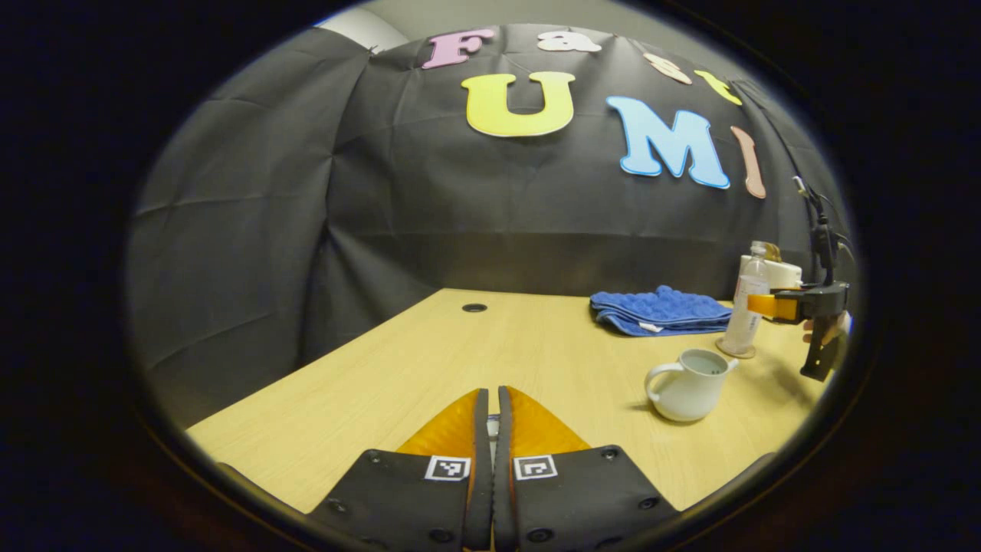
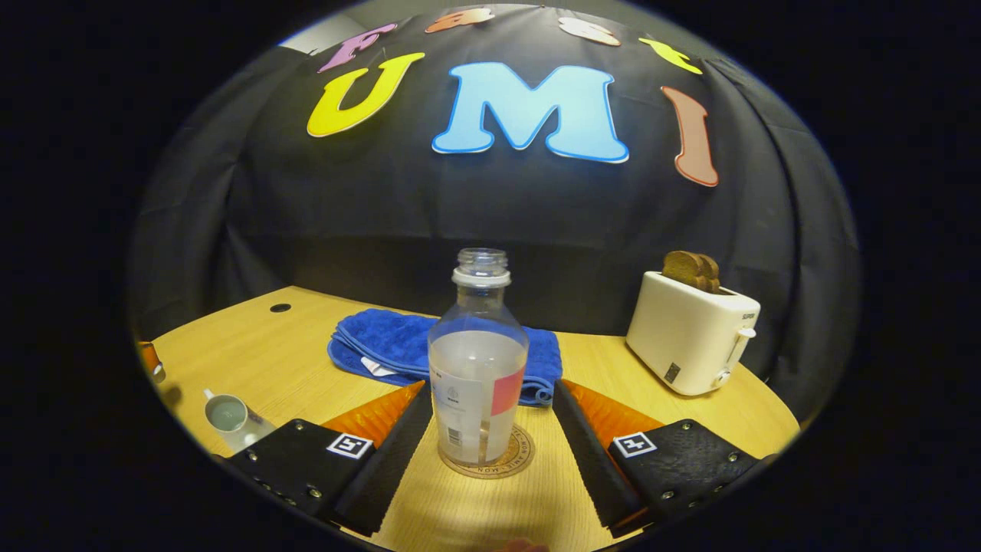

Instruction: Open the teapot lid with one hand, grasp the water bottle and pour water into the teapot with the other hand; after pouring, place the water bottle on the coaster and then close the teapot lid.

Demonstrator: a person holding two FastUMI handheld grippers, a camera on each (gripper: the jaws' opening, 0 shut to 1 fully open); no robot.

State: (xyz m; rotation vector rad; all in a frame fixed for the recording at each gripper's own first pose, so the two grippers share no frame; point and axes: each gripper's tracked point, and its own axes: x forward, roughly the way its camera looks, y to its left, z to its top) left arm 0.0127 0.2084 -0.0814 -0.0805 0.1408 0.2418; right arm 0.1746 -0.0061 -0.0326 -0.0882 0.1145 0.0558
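The white teapot (image 1: 687,383) stands open on the wooden table (image 1: 429,360), handle to the left, with water inside and no lid on it. My left gripper (image 1: 493,392) is held low over the table well left of the teapot; it is shut, and a small pale piece, apparently the lid (image 1: 493,428), shows between its fingers. The clear water bottle (image 2: 478,368), uncapped and about half full, stands upright on the round coaster (image 2: 502,464). My right gripper (image 2: 490,389) is open around the bottle, with a gap on each side. The teapot (image 2: 227,414) lies far left in the right gripper view.
A folded blue cloth (image 2: 383,345) lies behind the bottle. A white toaster (image 2: 693,337) with brown bread (image 2: 690,270) in it stands at the back right. The table has a cable hole (image 1: 474,307). A hand (image 1: 824,331) holds the right gripper (image 1: 766,305) beside the bottle (image 1: 746,307).
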